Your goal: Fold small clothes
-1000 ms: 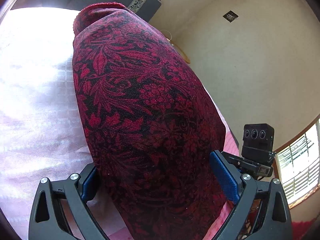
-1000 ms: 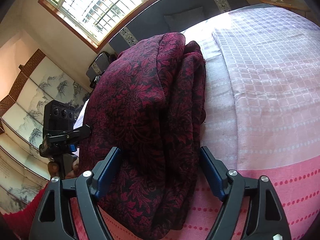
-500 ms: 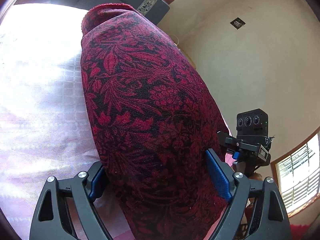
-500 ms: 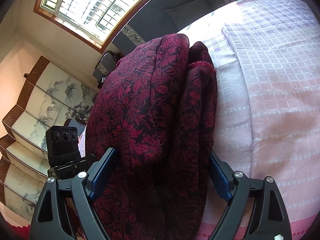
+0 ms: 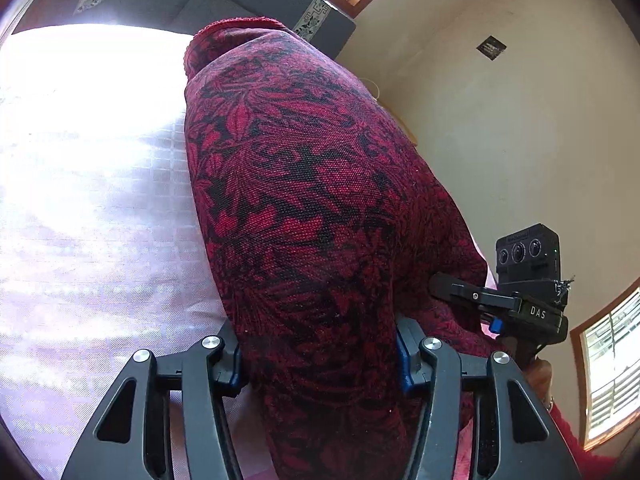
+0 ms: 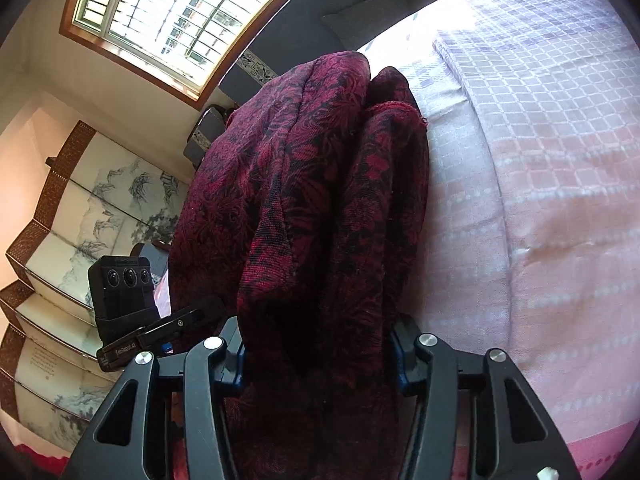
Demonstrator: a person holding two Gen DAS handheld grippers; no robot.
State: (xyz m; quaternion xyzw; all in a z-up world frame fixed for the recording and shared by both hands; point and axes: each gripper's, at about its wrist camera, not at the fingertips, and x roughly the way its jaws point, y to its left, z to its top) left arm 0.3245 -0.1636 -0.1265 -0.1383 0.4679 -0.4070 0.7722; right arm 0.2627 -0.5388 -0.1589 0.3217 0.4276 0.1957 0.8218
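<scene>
Clothes: one red patterned garment (image 5: 304,208), already doubled in thick layers, lies on the bed (image 6: 560,208); my left hand-held gripper (image 5: 320,354) and right hand-held gripper (image 6: 318,354) each pinch it, final fold pending.

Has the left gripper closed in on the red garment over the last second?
Yes. The left gripper has narrowed onto the red floral garment; its fingers now press the cloth, hiding the checked bedspread previously visible between them.

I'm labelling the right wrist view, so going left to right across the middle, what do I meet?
Folding screen painted with ink landscapes → black camera block of the other claw → dark red floral-patterned knitted garment → pink and white checked bed cover.
</scene>
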